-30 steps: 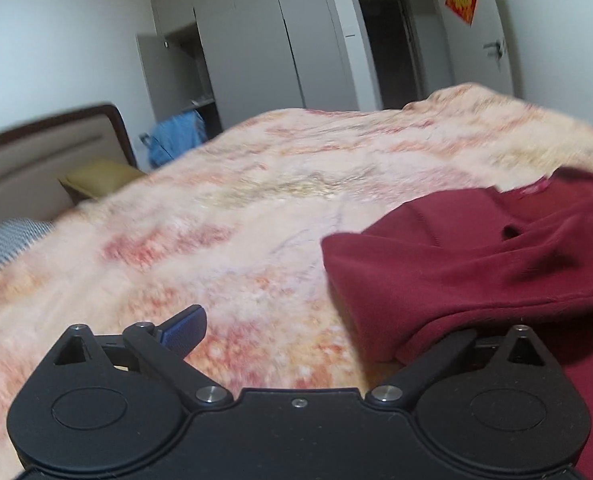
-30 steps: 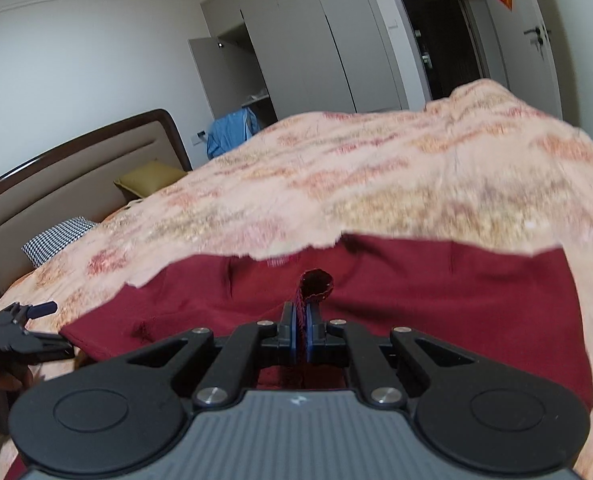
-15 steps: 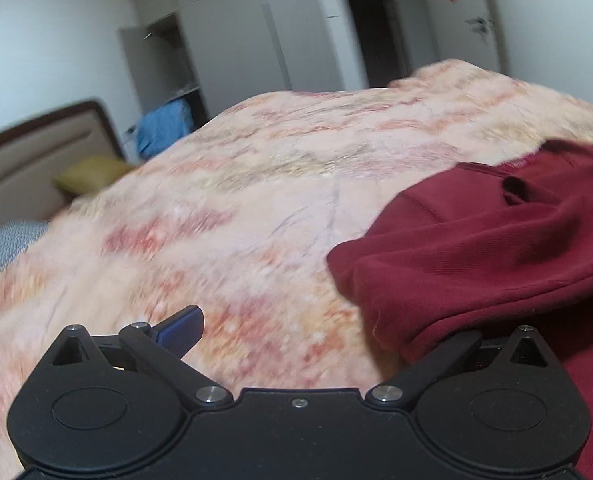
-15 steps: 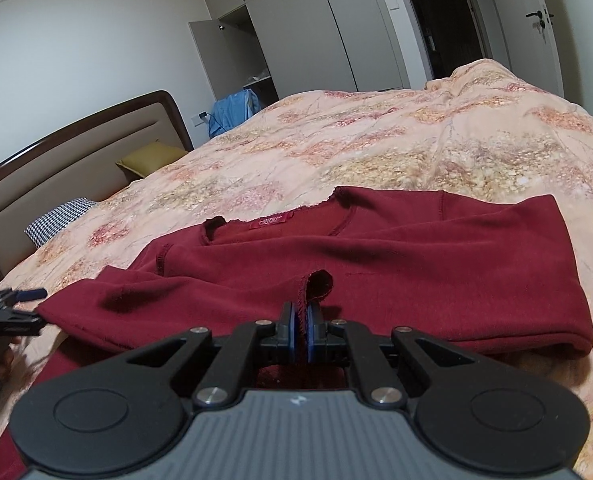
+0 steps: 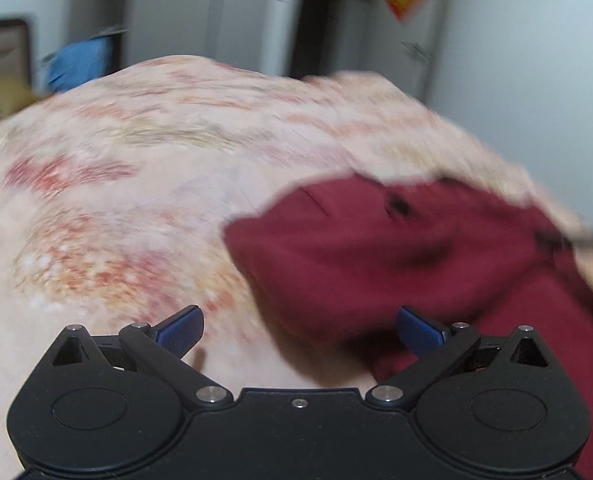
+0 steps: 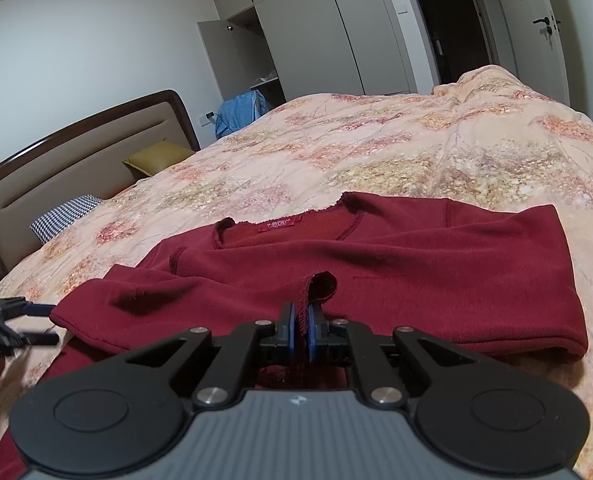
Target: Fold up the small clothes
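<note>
A dark red long-sleeved top [image 6: 376, 264] lies on the floral bedspread [image 6: 376, 152], neckline and label away from me, its lower part folded up over the chest. My right gripper [image 6: 301, 330] is shut on a pinch of the top's hem at the fold's near edge. My left gripper [image 5: 299, 330] is open and empty, just off the top's left edge [image 5: 376, 256]; that view is blurred. The left gripper also shows at the far left of the right wrist view [image 6: 24, 320], beside the sleeve end.
The headboard [image 6: 76, 168] stands at the left with a yellow pillow [image 6: 156, 158] and a checked pillow [image 6: 66, 216]. A blue garment [image 6: 240, 114] hangs by the open wardrobe [image 6: 296, 40]. A doorway [image 6: 452, 28] lies behind the bed.
My right gripper carried the hem forward and down, laying the fold over the top's chest. My left gripper let go of the cloth, stays open and swings right.
</note>
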`<state>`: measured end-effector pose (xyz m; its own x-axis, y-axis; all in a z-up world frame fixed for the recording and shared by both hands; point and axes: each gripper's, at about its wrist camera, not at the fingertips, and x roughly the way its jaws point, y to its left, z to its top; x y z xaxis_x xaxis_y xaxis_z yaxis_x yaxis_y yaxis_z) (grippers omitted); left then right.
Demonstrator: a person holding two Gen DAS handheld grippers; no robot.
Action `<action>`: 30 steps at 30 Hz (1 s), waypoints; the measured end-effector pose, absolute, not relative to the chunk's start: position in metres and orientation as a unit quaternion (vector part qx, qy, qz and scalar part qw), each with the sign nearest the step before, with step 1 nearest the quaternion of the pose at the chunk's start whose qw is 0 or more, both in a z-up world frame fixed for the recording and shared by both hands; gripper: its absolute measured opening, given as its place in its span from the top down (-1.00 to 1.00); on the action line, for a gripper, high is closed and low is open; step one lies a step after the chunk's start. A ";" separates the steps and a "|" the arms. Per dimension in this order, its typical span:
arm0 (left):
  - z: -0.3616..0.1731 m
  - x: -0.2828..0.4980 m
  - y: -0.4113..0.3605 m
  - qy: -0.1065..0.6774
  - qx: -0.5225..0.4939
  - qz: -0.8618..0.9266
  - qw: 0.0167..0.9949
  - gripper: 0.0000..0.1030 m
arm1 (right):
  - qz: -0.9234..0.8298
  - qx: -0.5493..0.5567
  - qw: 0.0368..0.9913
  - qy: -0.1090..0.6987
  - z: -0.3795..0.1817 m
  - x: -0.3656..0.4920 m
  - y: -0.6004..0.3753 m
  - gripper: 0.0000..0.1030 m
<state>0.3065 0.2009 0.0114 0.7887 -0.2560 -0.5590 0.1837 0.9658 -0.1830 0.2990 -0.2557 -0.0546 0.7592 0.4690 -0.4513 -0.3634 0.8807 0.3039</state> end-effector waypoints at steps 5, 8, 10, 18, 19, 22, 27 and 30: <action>0.010 0.358 0.226 0.322 -0.204 -0.053 0.923 -0.99 | 0.228 0.104 0.929 0.274 -0.057 0.305 -0.254 0.28; -0.005 0.393 0.227 0.360 -0.235 -0.038 0.902 -0.92 | 0.229 0.109 0.927 0.276 -0.057 0.308 -0.252 0.09; -0.011 0.405 0.226 0.361 -0.245 -0.038 0.899 -0.83 | 0.226 0.110 0.927 0.278 -0.058 0.309 -0.252 0.08; 0.000 0.419 0.224 0.322 -0.276 -0.074 0.903 0.77 | 0.228 0.113 0.925 0.281 -0.065 0.310 -0.254 0.23; 0.007 0.419 0.221 0.307 -0.264 -0.078 0.911 0.84 | 0.227 0.112 0.926 0.280 -0.065 0.310 -0.253 0.43; 0.036 0.419 0.209 0.257 -0.214 -0.087 0.938 0.86 | 0.231 0.110 0.927 0.275 -0.062 0.309 -0.249 0.76; 0.068 0.425 0.204 0.191 -0.165 -0.079 0.964 0.87 | 0.237 0.059 0.946 0.215 -0.038 0.296 -0.231 0.89; 0.055 0.438 0.209 0.206 -0.164 -0.059 0.963 0.87 | 0.228 0.013 0.959 0.166 -0.020 0.292 -0.215 0.89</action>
